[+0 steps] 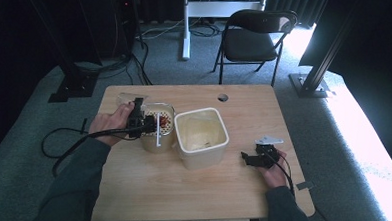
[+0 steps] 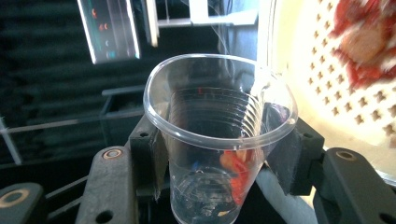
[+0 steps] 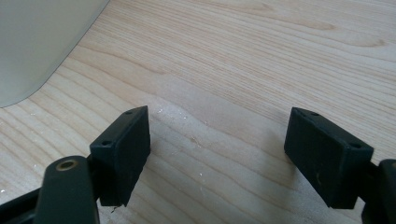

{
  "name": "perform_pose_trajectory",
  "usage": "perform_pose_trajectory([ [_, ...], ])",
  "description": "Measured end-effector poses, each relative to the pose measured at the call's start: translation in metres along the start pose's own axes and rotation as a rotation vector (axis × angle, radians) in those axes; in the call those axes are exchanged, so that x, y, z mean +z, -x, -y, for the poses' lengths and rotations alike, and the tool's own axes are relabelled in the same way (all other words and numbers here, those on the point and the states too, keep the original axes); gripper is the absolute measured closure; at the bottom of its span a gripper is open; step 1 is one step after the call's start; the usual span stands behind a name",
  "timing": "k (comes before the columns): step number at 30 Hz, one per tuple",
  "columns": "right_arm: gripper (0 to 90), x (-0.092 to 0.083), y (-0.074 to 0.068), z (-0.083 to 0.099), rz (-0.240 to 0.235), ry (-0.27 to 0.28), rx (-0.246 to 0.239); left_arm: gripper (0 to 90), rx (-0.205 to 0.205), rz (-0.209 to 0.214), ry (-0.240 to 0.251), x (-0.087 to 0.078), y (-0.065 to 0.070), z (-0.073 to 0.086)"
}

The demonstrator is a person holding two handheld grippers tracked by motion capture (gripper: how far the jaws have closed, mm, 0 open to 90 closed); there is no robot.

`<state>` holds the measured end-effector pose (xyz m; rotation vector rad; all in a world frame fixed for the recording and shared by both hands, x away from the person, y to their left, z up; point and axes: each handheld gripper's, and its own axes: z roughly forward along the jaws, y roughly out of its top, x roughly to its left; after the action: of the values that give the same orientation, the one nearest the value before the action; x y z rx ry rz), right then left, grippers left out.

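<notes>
While the left gripper (image 2: 219, 158) pinches a clear ribbed plastic cup (image 2: 219, 135) beside a perforated round strainer (image 2: 336, 93), the right gripper (image 3: 217, 154) rests spread over grained wood table (image 3: 261, 56).

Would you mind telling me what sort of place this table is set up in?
Probably a lab or recording studio rather than a kitchen: a wooden table stands on grey carpet, with black metal stands and cables around it, dark curtains behind, and a folding chair.

Recording lab (black curtains (image 1: 20, 38), rig stands (image 1: 72, 71)).
</notes>
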<state>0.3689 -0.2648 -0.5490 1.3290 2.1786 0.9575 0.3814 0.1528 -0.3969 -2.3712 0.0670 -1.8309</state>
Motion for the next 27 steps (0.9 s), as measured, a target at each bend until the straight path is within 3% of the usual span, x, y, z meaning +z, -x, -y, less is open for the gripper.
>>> perform_pose_trajectory([
  [1,22.0,0.0,0.0,0.0,0.0,0.0,0.0,44.9,-0.023,0.009,0.032,-0.004,-0.002,0.0],
  [3,22.0,0.0,0.0,0.0,0.0,0.0,0.0,44.9,-0.01,0.0,0.003,-0.001,-0.001,0.0],
  [4,22.0,0.0,0.0,0.0,0.0,0.0,0.0,44.8,-0.031,0.01,0.033,-0.003,-0.002,0.001],
  [6,21.9,0.0,0.0,0.0,0.0,0.0,0.0,44.6,-0.035,0.012,0.008,0.0,-0.003,0.002],
  [10,22.0,0.0,0.0,0.0,0.0,0.0,-0.001,43.8,-0.17,0.069,0.043,0.002,-0.009,0.005],
  [11,22.0,0.0,0.0,0.0,0.0,0.0,0.0,43.6,-0.195,0.078,0.052,0.002,-0.009,0.006],
  [12,22.0,0.0,0.0,0.0,0.0,0.0,0.0,43.4,-0.195,0.078,0.052,0.002,-0.009,0.006],
  [13,22.0,0.0,0.0,0.0,0.0,0.0,0.0,43.4,-0.251,0.096,0.07,0.003,-0.011,0.007],
  [15,22.0,0.0,0.0,0.0,0.0,0.0,0.0,42.7,-0.309,0.121,0.09,0.002,-0.014,0.008],
  [27,22.0,0.0,0.0,0.0,0.0,0.0,0.001,40.9,-0.54,0.188,0.185,-0.003,-0.038,0.021],
])
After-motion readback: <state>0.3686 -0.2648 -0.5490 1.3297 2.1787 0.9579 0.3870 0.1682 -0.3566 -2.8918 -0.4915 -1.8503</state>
